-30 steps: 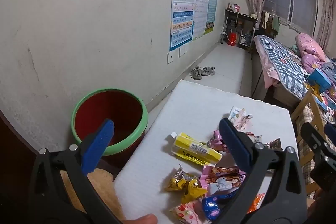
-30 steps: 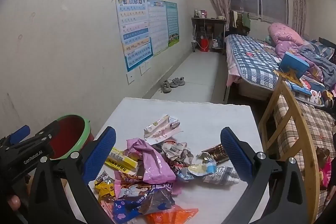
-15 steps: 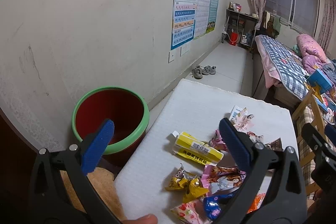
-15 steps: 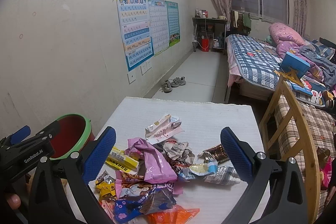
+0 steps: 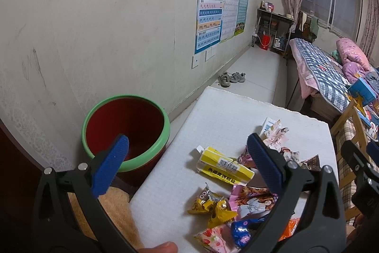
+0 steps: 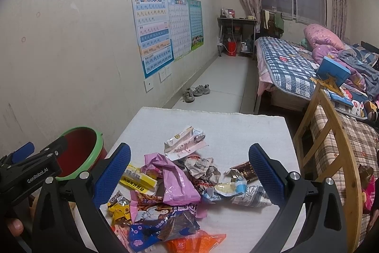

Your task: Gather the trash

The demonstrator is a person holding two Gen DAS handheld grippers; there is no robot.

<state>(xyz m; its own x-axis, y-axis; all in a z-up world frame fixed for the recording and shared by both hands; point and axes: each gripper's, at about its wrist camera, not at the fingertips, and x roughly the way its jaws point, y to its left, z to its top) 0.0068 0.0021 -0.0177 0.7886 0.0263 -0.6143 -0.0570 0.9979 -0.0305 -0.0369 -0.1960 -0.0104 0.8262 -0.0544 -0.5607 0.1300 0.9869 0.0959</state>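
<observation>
A heap of snack wrappers (image 6: 175,186) lies on the near half of the white table (image 6: 236,132). It includes a yellow tube pack (image 5: 225,166), a pink bag (image 6: 176,181), yellow candy wrappers (image 5: 213,205) and an orange packet (image 6: 196,242). A red bin with a green rim (image 5: 125,127) stands on the floor left of the table, its inside bare. My left gripper (image 5: 187,158) is open, hovering between the bin and the heap, holding nothing. My right gripper (image 6: 189,165) is open above the heap, nothing between its fingers.
A wooden chair frame (image 6: 329,134) stands at the table's right edge, with a bed (image 6: 296,63) behind it. A pair of shoes (image 6: 196,91) lies on the floor by the wall. An orange cushion (image 5: 111,212) sits left of the table, below the bin.
Both views have shifted only slightly; the left gripper has edged a little higher. Both grippers remain open and no wrapper has moved.
</observation>
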